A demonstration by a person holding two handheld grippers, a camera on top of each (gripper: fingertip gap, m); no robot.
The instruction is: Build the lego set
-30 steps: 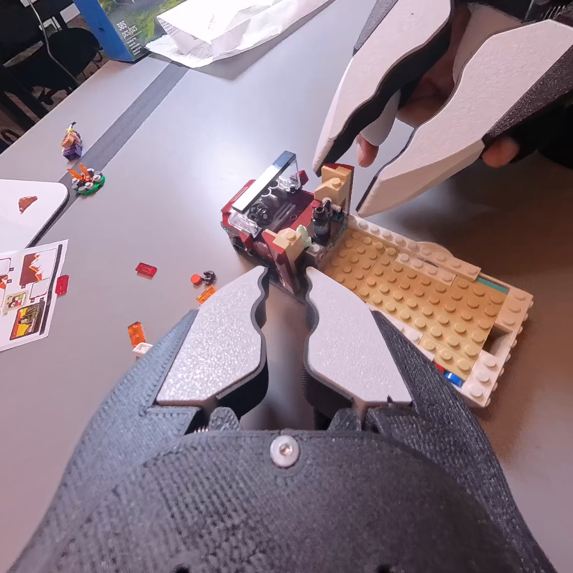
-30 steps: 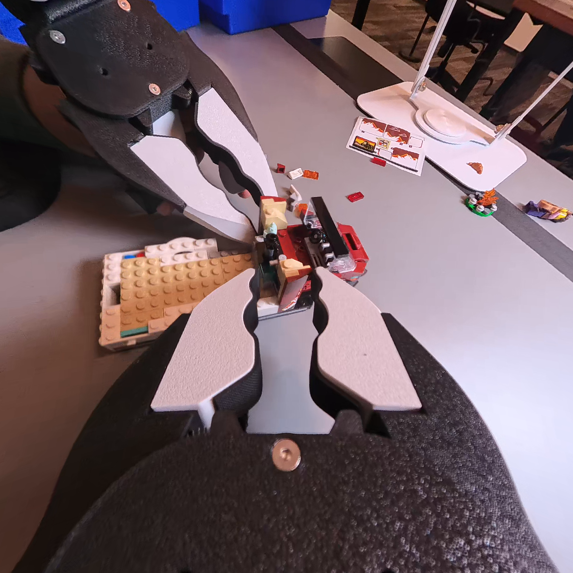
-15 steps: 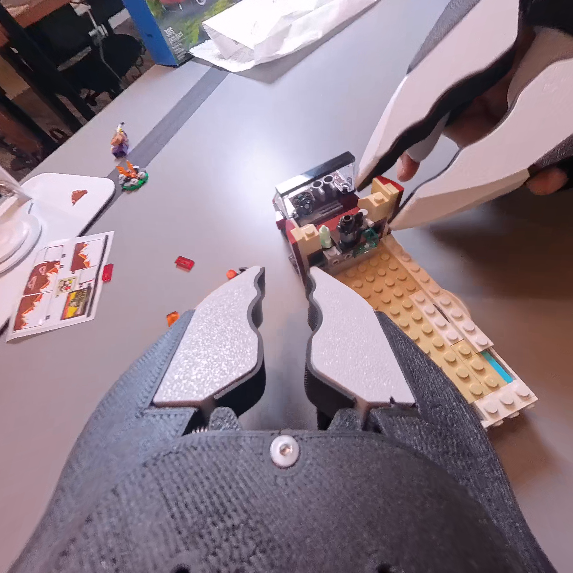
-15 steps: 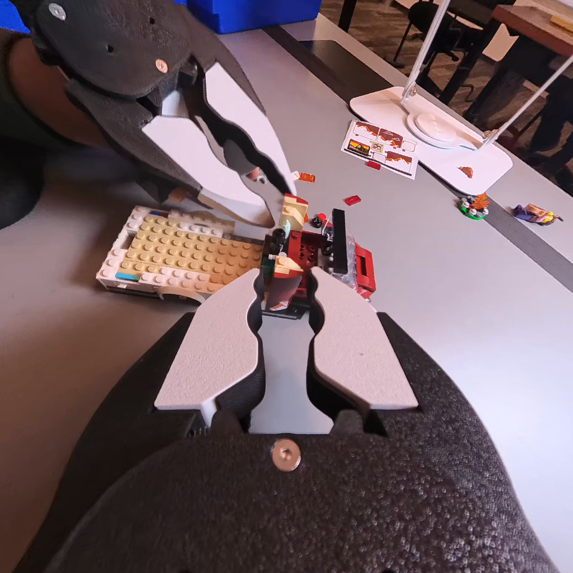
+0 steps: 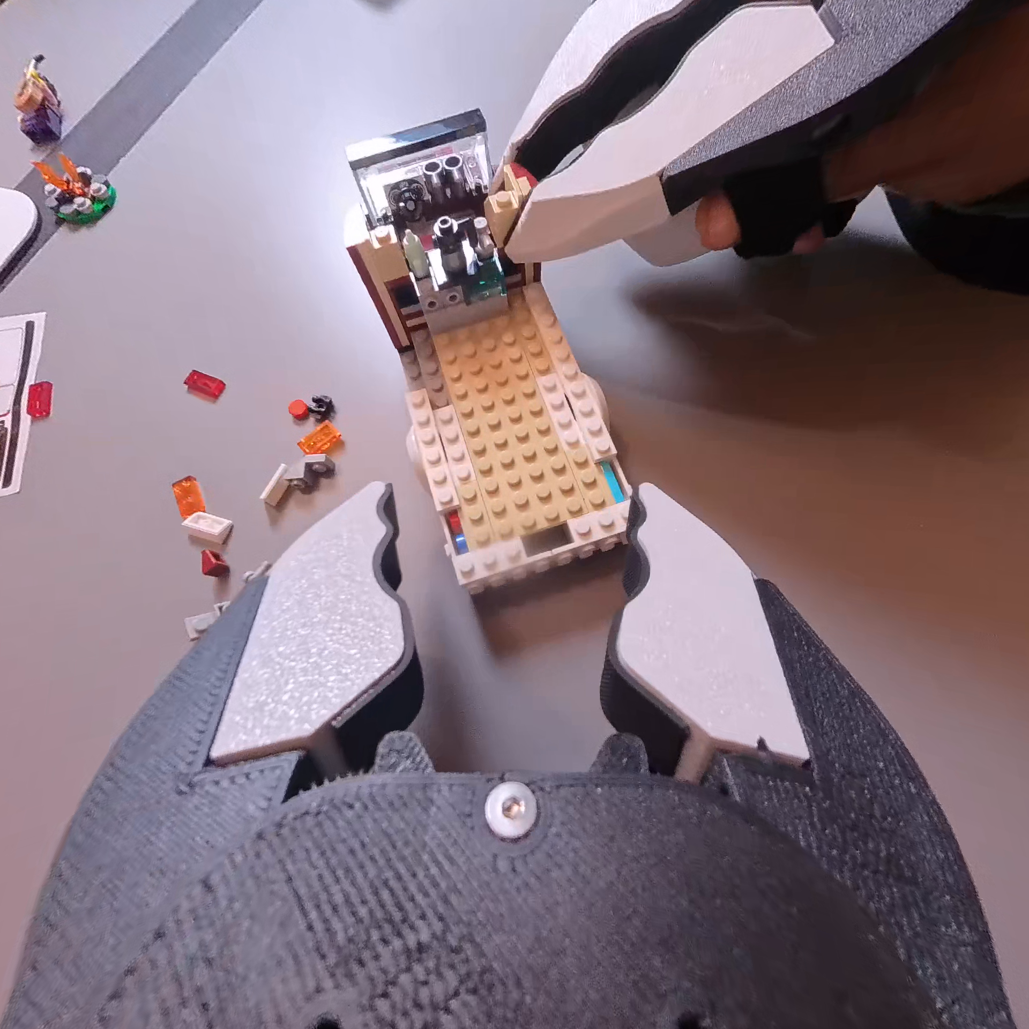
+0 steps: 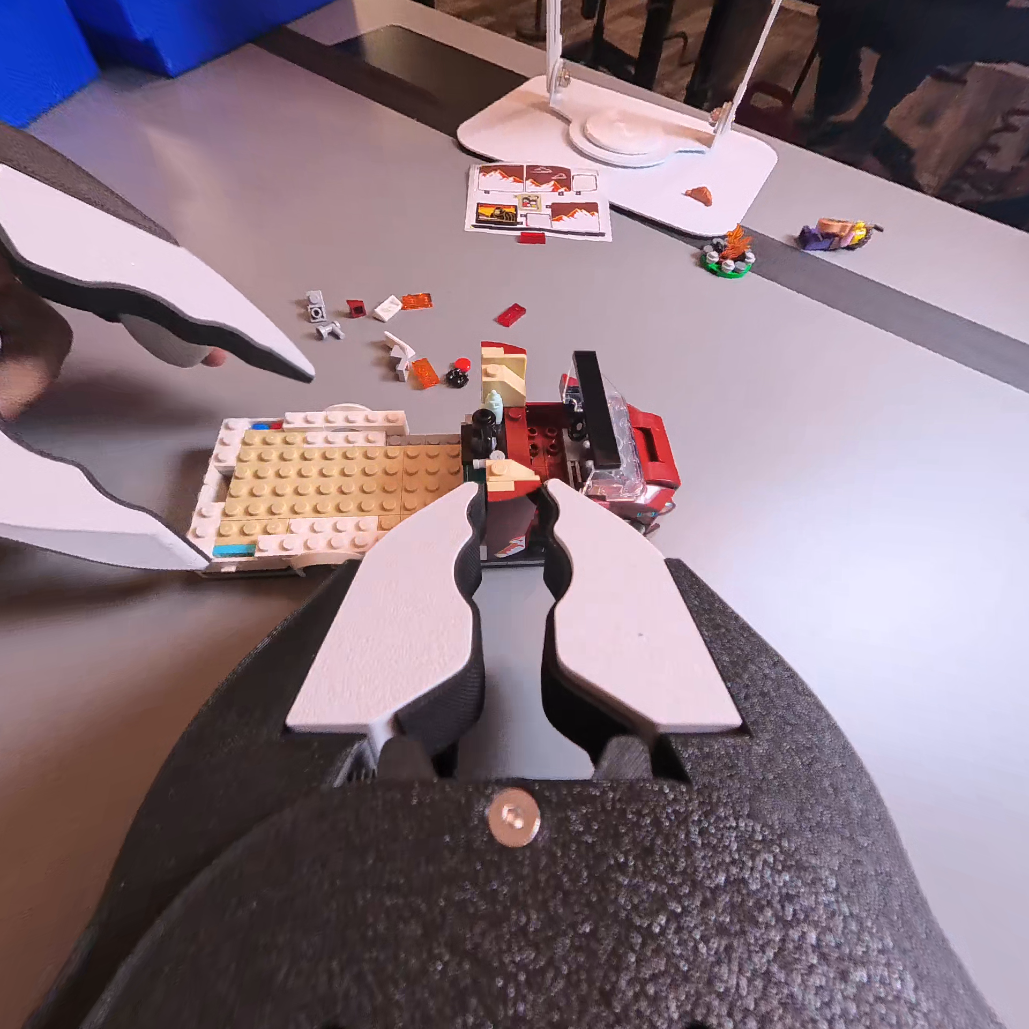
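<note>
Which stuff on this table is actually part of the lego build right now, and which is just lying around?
In the job:
- lego vehicle, tan studded bed
- right gripper, closed on its dark red cab side
- left gripper, open at its rear end
- loose small pieces

Lying about:
- sticker sheet
- campfire model
- white stand base
- blue boxes

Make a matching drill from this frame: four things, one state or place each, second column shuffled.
1. left gripper
2. right gripper
3. campfire model
4. sticker sheet

A. on the dark table stripe
B. closed on the red cab side of the lego truck
C. wide open, straddling the truck's rear end
D. beside the white stand base

Pairs: 1-C, 2-B, 3-A, 4-D
</note>
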